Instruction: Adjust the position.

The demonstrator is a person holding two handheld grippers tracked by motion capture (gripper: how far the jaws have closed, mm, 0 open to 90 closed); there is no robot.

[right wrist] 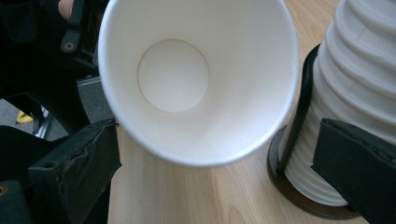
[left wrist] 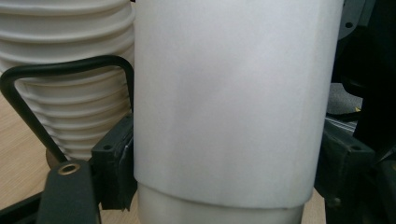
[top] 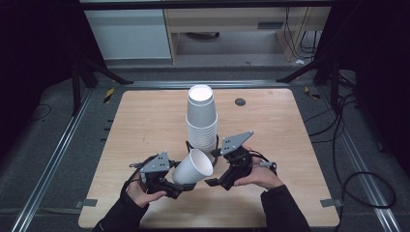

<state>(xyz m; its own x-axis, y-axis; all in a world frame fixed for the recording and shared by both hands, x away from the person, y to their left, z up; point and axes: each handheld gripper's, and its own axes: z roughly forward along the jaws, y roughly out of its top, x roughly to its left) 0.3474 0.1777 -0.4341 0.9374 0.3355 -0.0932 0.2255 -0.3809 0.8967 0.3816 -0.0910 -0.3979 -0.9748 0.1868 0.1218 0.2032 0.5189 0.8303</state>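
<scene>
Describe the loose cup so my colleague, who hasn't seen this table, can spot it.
On the wooden table, find the tall stack of white cups in its black holder. Just in front, the left gripper holds a single white cup. Unlike the upside-down stack, it lies tilted sideways.

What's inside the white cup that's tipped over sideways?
Nothing: the right gripper view looks straight into the single paper cup and shows a bare white wall and round bottom. The left tongs grip it. What is inside the stack of cups is covered.

cup (top: 193, 167): matt white paper | table (top: 145, 121): smooth light wood
</scene>
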